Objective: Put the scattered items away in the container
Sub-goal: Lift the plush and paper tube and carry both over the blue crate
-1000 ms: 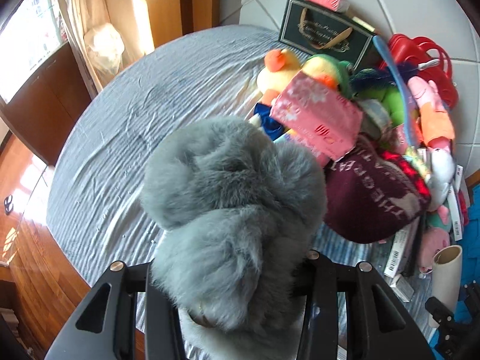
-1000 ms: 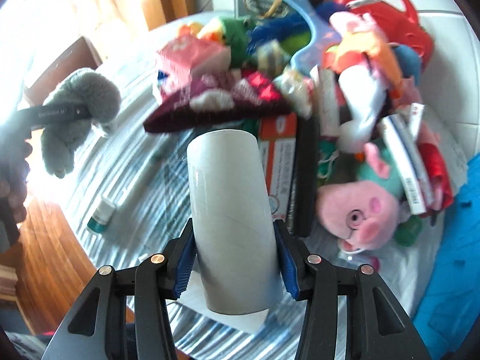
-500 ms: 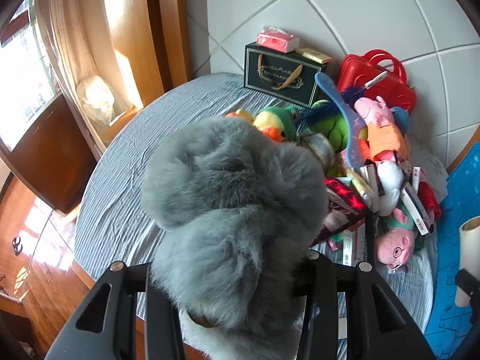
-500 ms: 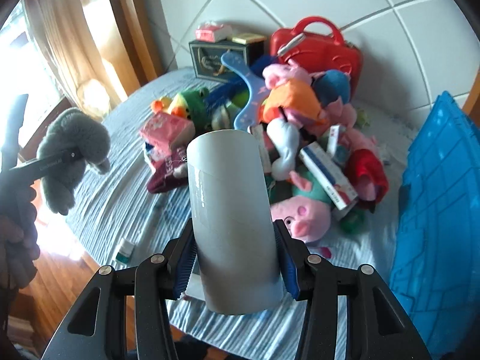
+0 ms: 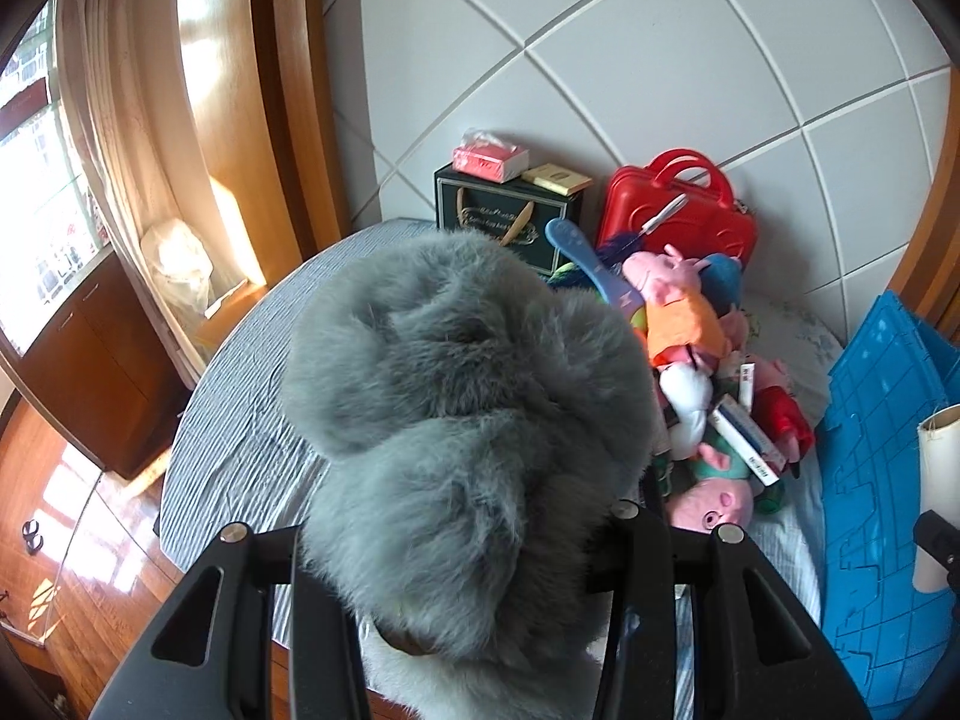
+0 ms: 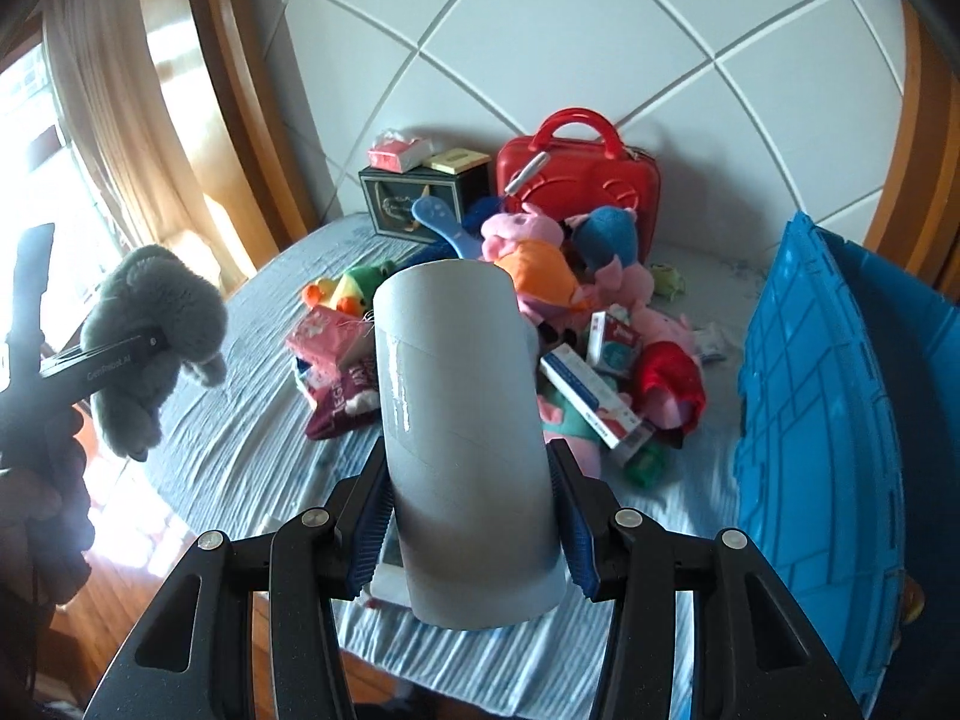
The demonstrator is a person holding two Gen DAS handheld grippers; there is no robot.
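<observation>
Left gripper (image 5: 456,546), left wrist view: jaws partway closed, clamped on a grey plush toy (image 5: 468,420) that fills the frame, held clear above the striped bed sheet (image 5: 240,420). Blue crate (image 5: 870,480) lies off to the right. Judgement: carry the plush over the crate's rim before letting go; the soft fur may slip, so keep the squeeze firm. Gripper angles downward.

Right gripper (image 6: 474,516), right wrist view: blue pads pinch a grey cardboard tube (image 6: 462,420) at its lower half, tube upright between the jaws. The crate (image 6: 828,420) stands just right; the toy pile (image 6: 570,324) lies beyond. The person's hand (image 6: 36,480) holds the left tool at left. Gripper tilts down.
</observation>
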